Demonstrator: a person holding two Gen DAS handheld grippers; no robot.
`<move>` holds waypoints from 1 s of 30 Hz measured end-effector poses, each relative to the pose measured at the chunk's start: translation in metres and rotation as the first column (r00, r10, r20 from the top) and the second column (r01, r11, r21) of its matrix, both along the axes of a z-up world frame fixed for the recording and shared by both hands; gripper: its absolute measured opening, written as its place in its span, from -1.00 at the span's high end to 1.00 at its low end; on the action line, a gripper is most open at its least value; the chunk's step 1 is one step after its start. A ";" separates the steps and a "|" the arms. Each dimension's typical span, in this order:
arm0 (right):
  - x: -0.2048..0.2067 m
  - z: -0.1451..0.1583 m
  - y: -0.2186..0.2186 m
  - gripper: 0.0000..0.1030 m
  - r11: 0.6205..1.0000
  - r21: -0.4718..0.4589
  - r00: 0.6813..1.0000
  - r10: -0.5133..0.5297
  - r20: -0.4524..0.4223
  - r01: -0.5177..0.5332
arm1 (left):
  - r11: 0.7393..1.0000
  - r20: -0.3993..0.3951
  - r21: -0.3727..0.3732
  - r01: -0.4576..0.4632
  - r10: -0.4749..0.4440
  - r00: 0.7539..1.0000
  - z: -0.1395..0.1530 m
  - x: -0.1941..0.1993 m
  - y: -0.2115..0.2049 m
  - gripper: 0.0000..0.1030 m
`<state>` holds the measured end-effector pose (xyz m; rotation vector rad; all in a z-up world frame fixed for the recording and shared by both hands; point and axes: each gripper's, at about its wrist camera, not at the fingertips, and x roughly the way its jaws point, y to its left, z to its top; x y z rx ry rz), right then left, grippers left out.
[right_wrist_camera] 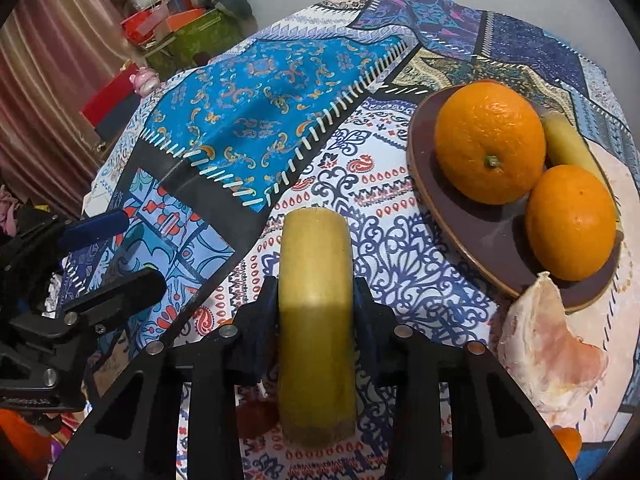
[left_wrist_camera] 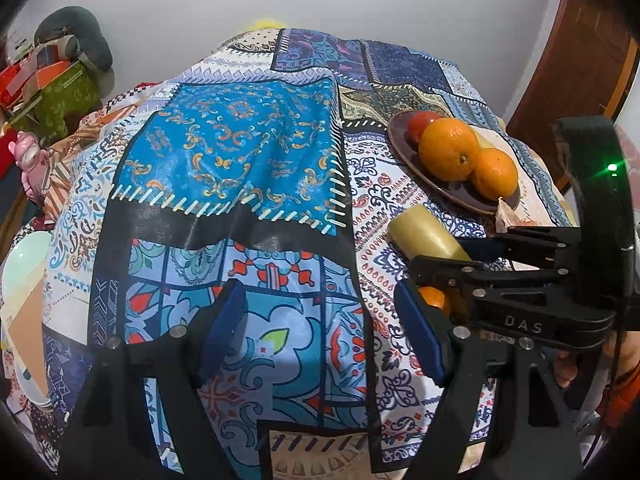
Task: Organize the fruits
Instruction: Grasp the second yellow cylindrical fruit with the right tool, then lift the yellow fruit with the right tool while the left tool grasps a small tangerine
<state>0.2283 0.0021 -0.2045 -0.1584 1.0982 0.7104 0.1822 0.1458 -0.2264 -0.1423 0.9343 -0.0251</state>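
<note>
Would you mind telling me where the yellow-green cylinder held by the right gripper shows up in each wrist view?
Left wrist: the yellow-green cylinder is right of centre, poking out of the right gripper.
Right wrist: lower centre, clamped upright in the picture.
Shared landmark: the brown plate of oranges.

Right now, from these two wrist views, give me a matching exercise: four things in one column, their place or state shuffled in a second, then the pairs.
Things:
1. yellow-green cylinder
2. large orange
3. left gripper
4. peel scrap

Places or states:
A. open, holding nothing
B. on the cloth beside the brown plate
C. clamped in the right gripper
D. on the brown plate

Pairs: 1-C, 2-D, 3-A, 4-B
</note>
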 end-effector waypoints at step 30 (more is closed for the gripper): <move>-0.014 0.104 -0.139 0.37 0.978 0.132 0.949 -0.191 0.251 0.162 | 0.997 -0.119 -0.014 0.071 -0.072 0.990 -0.025 0.018 -0.069 0.24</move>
